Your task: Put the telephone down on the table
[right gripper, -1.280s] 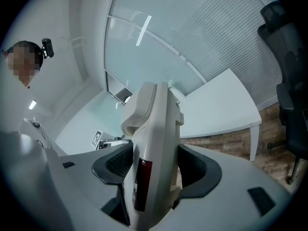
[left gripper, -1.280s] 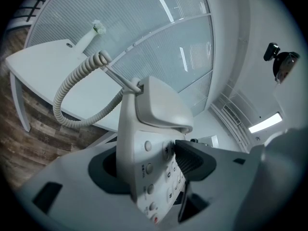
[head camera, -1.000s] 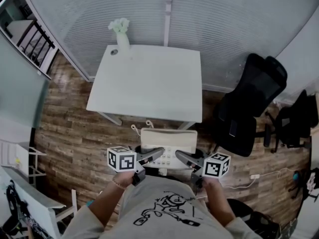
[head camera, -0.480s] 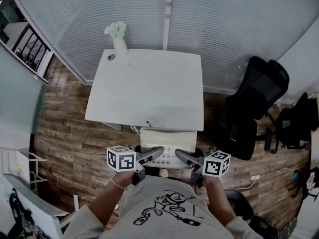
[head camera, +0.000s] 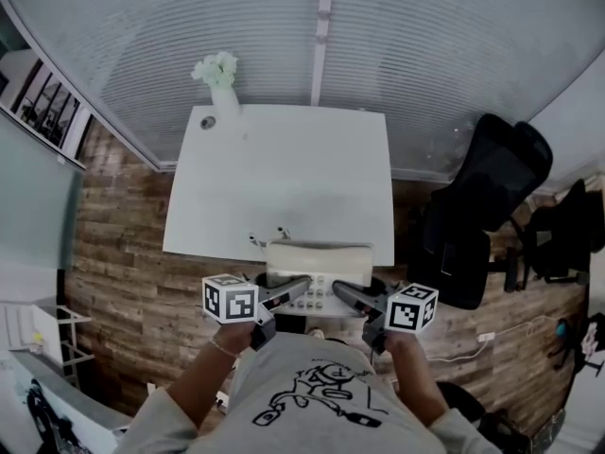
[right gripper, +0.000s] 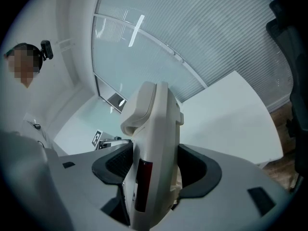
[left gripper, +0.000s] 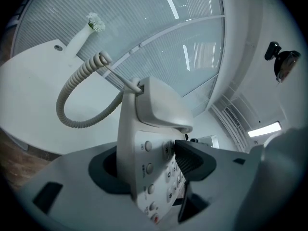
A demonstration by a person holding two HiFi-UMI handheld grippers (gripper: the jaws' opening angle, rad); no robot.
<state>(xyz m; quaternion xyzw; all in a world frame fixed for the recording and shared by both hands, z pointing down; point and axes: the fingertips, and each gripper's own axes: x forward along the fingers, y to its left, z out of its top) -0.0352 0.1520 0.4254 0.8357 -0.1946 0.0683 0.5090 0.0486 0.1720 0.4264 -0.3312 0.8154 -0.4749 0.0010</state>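
Got my left claw (head camera: 295, 291) and right claw (head camera: 346, 298) both pinching the telephone (head camera: 319, 257) right by the counter's (head camera: 284, 173) near edge.

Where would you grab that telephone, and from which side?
Grip the telephone by its side edges, one gripper from each side, as the left gripper and right gripper do: the body is wide and flat, and the handset probably just rests on top.
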